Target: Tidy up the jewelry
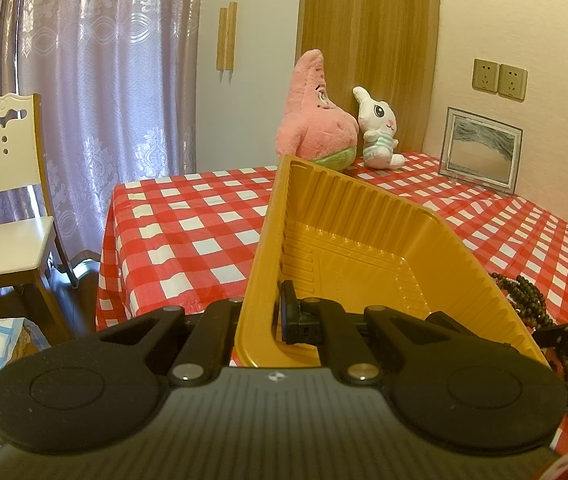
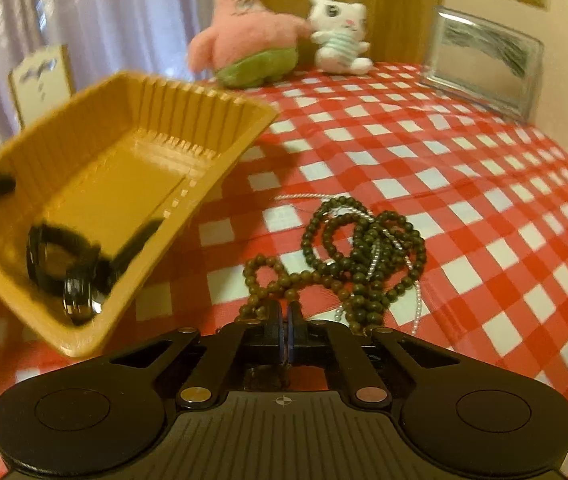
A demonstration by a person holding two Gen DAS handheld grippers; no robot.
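Left tool: closed on the near wall of the yellow tray, one finger inside the tray and the other outside the wall. The tray is held tilted, lifted clear of the surface, its ribbed far wall pointing toward the back. In the right wrist view the tray sits at left, raised and slanted, and a black wristwatch lies in its lower near corner.

Right tool: jaws together, no gap visible between the pads. The tips sit at the near end of a brown bead string; beads show just beside and in front of the tips. It looks pinched on that string, though the contact itself is hidden behind the fingers.

Beyond the brown string lies a tangled pile of dark green bead necklaces on the red-and-white checked cloth, with a thin silvery chain running through and out of the pile. The pile is to the right of the tray, apart from it.

Back of the surface: a pink starfish plush touching a white rabbit plush, and a glass picture frame to their right by the wall. A white chair stands off the surface at left, before a curtain.
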